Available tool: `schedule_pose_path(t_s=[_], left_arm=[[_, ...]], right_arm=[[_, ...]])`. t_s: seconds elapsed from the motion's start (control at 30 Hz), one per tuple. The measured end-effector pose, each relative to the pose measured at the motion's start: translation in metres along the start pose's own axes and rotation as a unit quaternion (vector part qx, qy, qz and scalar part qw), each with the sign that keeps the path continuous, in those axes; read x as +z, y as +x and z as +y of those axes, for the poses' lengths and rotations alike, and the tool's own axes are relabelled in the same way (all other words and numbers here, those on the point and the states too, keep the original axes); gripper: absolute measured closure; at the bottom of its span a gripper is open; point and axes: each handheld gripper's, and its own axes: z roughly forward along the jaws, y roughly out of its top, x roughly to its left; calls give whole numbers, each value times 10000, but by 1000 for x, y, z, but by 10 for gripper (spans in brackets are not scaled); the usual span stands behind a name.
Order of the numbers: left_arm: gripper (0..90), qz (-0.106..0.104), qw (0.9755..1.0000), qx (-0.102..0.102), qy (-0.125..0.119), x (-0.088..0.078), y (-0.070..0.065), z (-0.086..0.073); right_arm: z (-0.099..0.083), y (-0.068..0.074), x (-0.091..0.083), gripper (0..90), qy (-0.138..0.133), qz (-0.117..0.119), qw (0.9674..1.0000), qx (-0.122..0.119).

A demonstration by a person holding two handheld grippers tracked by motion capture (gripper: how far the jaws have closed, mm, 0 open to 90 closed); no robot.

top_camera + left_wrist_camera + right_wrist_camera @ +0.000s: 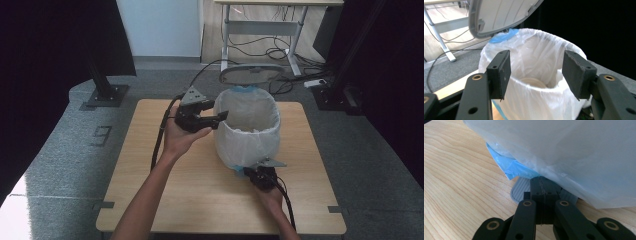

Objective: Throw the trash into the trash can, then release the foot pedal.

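Note:
A small pedal bin (248, 127) lined with a white bag (534, 100) stands on the wooden table (150, 200). Its grey lid (250, 74) is tipped up at the back. My left gripper (220, 117) is open at the bin's left rim; in the left gripper view its jaws (536, 65) frame the bag's mouth without touching it. My right gripper (252, 172) is at the bin's near base. Its jaws (541, 182) are shut together with their tips over the grey ribbed pedal (520, 190), under the overhanging bag (574, 152). Blue bin wall (516, 167) peeks out below the bag.
The bin sits right of the table's middle, with bare wood to the left and in front. Beyond the table lies grey carpet, with a desk frame (260, 30) and floor cables (280, 52) behind. Black stands (102, 90) flank the far left corner.

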Motion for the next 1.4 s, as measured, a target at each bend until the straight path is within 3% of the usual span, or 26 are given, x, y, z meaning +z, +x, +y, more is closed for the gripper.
schedule_pose_path(t_s=[0.2,0.33,0.43,0.57,0.73,0.8,1.4], left_arm=[[396,85,9999,-88,56,-13,8,-14],[397,87,9998,-144,90,-19,13,-23],[398,104,9998,-106,117,-22,13,-30],[397,190,9997,-3,154,-27,13,-37],[397,213,9996,41,158,-33,16,-47],[396,239,9996,33,140,-36,17,-52],[388,262,9996,-57,121,-62,16,-87]], right_arm=[[0,-2,0,879,6,57,10000,78],[1,-2,-1,817,2,200,9996,183],[1,-1,-2,776,-12,148,9998,99],[3,0,-6,629,-87,180,9997,120],[7,3,-17,510,-277,19,9995,156],[7,4,-19,461,-196,-65,9997,164],[8,3,-62,403,-287,-125,9995,-89]])
